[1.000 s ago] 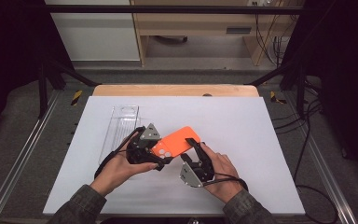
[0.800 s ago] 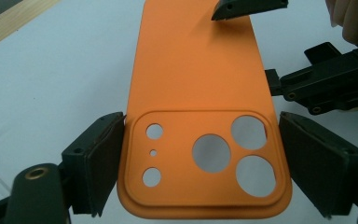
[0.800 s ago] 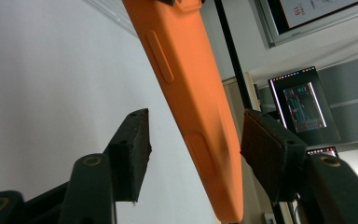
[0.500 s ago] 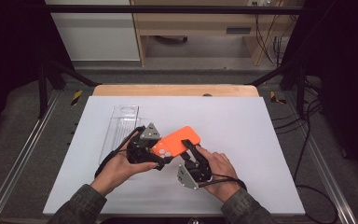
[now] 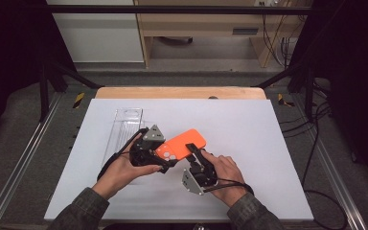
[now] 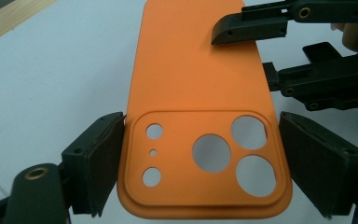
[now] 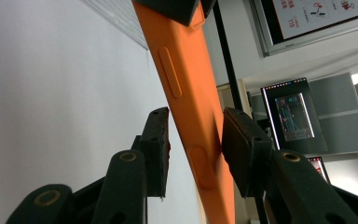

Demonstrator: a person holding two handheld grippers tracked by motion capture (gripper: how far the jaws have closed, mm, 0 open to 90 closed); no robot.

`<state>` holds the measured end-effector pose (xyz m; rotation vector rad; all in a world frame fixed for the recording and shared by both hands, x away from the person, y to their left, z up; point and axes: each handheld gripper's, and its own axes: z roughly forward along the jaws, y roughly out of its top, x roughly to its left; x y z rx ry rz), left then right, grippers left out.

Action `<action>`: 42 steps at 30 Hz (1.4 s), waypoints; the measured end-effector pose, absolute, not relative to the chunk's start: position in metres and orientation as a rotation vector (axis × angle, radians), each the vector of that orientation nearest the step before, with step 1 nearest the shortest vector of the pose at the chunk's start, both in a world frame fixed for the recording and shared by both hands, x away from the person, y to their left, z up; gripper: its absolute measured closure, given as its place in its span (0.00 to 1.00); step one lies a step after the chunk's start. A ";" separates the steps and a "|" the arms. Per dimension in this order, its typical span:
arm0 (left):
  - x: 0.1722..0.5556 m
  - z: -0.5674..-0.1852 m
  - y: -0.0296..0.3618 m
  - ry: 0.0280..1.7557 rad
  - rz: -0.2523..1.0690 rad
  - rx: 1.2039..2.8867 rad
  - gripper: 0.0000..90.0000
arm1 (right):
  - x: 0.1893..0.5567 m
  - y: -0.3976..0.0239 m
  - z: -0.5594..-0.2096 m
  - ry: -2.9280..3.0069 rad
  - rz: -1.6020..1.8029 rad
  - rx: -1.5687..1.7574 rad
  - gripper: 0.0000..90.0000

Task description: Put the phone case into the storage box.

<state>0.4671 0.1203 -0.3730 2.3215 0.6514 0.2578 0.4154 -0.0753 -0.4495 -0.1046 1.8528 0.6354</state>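
Broadly, a dim room surrounds a desk (image 5: 268, 143) with a white top and a wooden strip along its far edge; dark frame rails run down both sides, cables trail on the floor at the right, and pale cabinets stand beyond.

On the white top, left of centre, lies a clear plastic tray (image 5: 124, 127), long and narrow, just behind the left gripper (image 5: 162, 163).

Held above the middle of the desk is the orange phone case (image 5: 182, 144), the biggest bright thing here. It is matte and smooth, with rounded corners. Seen from the left gripper view, the case (image 6: 191, 93) has a raised, rounded square block at its near end, pierced by three large round holes and three smaller ones. Seen edge-on from the right gripper view, the case (image 7: 191, 107) has two long, raised button bumps along its side.

The left gripper (image 6: 200, 172) has its jaws clamped on the case's camera end, one pad on each long edge. The right gripper (image 5: 191, 154) reaches in from the person's side; its jaws (image 7: 193, 149) have just been closing with the case's edge between them, both pads at or nearly on the case.
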 end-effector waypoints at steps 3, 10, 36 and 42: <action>0.469 -0.370 0.120 0.649 0.255 2.323 0.18 | 0.417 -0.075 -0.448 1.841 0.633 -0.110 0.69; 0.478 -0.359 0.119 0.648 0.241 2.320 0.18 | 0.426 -0.076 -0.441 1.817 0.627 -0.097 0.69; 0.489 -0.352 0.117 0.675 0.126 2.327 0.18 | 0.428 -0.074 -0.442 1.794 0.562 -0.164 0.88; 0.489 -0.354 0.117 0.676 0.101 2.328 0.18 | 0.426 -0.075 -0.443 1.802 0.565 -0.169 0.88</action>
